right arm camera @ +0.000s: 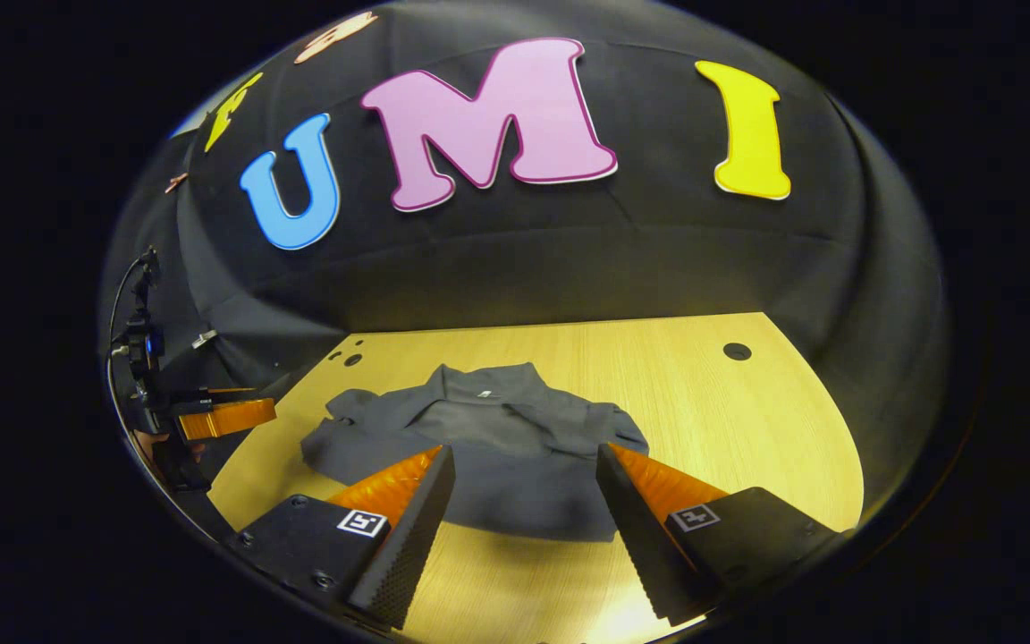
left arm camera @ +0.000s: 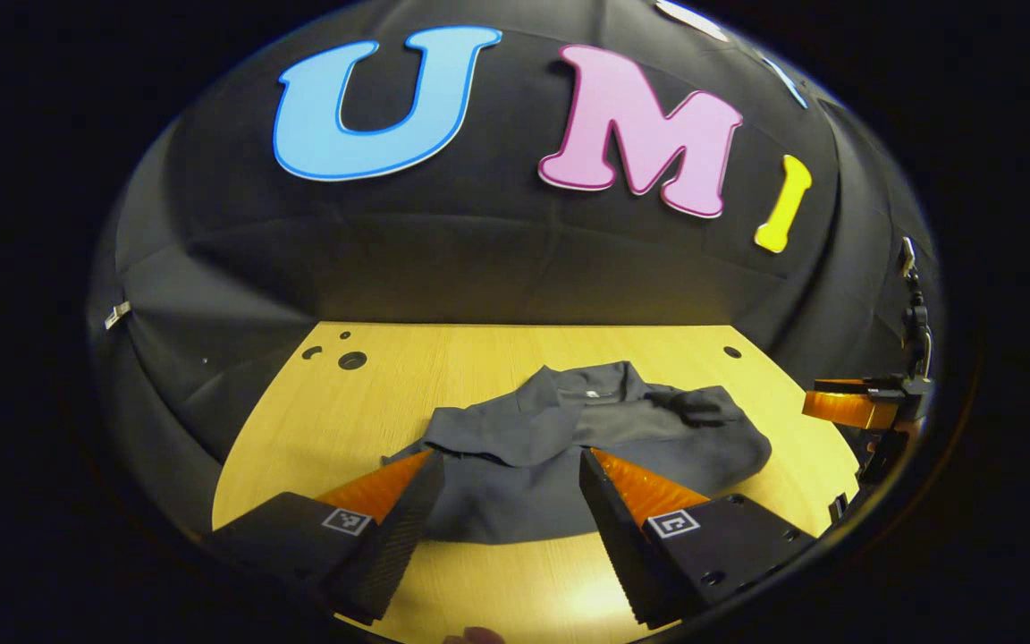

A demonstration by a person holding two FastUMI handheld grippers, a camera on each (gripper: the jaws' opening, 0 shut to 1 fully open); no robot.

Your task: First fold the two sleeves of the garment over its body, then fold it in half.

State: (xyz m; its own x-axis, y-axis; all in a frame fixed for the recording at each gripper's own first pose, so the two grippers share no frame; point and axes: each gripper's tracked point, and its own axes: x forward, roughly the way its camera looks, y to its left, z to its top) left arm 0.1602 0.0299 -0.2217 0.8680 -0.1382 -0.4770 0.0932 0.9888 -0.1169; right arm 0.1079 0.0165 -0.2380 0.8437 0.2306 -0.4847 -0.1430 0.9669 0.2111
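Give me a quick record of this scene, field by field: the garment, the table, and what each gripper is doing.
garment: dark grey garment, collar toward the far wall, both sleeves lying folded over its body
surface: light wooden table
left gripper: left gripper, open, holding nothing, fingers either side of the near hem
right gripper: right gripper, open, holding nothing, aimed at the near hem
task stage: sleeves look folded in; fold in half not yet done

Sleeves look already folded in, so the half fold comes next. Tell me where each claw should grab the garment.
Grip the garment along its near hem, one corner per claw, coming in low from the near table edge. The hem lies flat and closest, collar far, and the left claw and right claw are open, already facing it.
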